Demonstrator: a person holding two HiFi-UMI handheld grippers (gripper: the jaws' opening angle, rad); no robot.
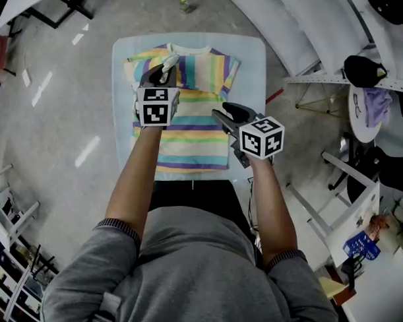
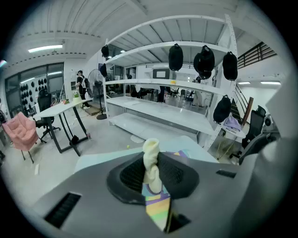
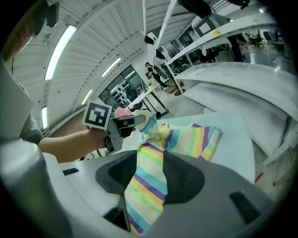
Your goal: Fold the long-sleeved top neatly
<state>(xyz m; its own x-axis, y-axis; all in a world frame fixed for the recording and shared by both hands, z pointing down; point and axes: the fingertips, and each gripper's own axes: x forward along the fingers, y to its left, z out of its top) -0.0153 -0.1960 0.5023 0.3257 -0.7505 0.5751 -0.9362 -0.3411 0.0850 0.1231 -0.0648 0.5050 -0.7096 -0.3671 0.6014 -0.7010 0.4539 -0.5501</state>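
We think the top [image 1: 189,133] could slip or bunch up from here. The left hand-held gripper [image 1: 166,63] pinches only the small cream cuff [image 2: 151,155] of a sleeve. A quick tug could pull that little cuff right out. The right hand-held gripper [image 1: 219,115] is closed tight on a strip of the striped cloth. If the two pull different ways, the fold may come out crooked. The whole top might also slide, because it looks soft and thin.

The top has stripes of yellow, green, blue, purple and cream. Most of it lies flat, with the neck at the far end and the bottom edge near us. At the far right, a sleeve part has stripes that run the other way. The cuff is lifted above the far left part of the top. The pinched strip rises from the right side, about halfway down.

The top lies in the middle of a pale blue counter [image 1: 254,66], right in front of us.
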